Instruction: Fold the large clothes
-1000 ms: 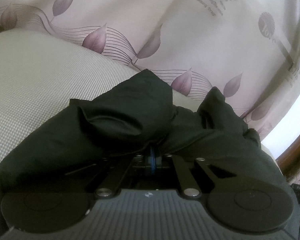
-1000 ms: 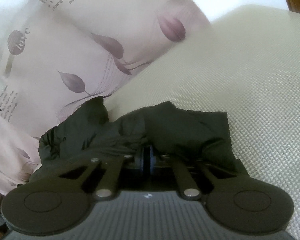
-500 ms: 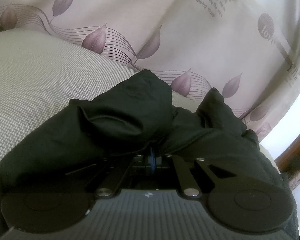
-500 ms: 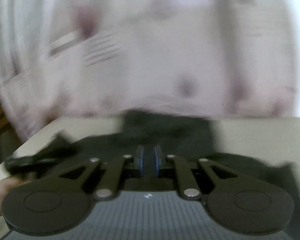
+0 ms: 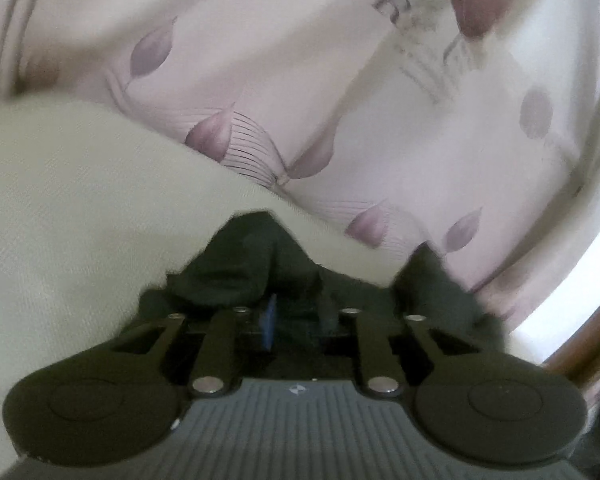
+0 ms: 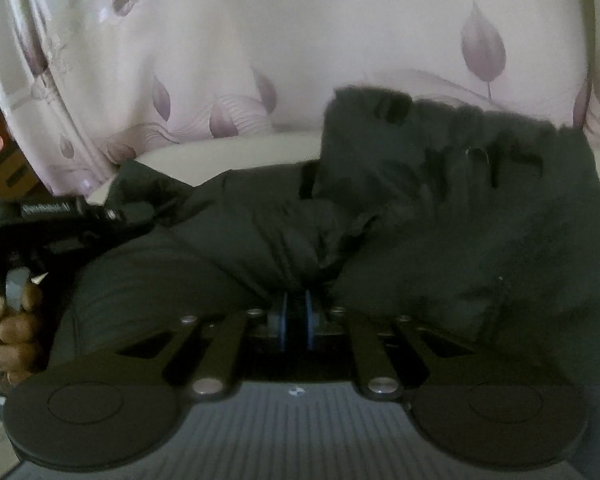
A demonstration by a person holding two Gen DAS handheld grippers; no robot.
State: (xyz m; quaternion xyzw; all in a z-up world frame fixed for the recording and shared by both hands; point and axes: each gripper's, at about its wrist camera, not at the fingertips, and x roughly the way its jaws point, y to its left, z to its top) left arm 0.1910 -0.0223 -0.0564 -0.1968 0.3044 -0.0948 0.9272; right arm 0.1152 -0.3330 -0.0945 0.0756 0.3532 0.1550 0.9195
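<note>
A black garment point(image 6: 440, 208) lies bunched on a pale woven surface point(image 5: 80, 208). My right gripper point(image 6: 294, 312) is shut on a fold of the black garment, which spreads ahead and to the right. My left gripper point(image 5: 296, 316) has its jaws apart, one blue pad point(image 5: 269, 320) showing, with the garment point(image 5: 244, 268) lying loose just ahead of the fingers. The left gripper body and the hand holding it also show at the left of the right wrist view point(image 6: 52, 216).
A pinkish curtain with purple leaf prints point(image 5: 340, 100) hangs right behind the surface and fills the back of the right wrist view point(image 6: 260, 60). A brown wooden edge point(image 5: 588, 340) shows at far right.
My left gripper has opened and let go of the garment, drawing back from it. My right gripper has swung round with its fold, now facing the curtain and the left gripper.
</note>
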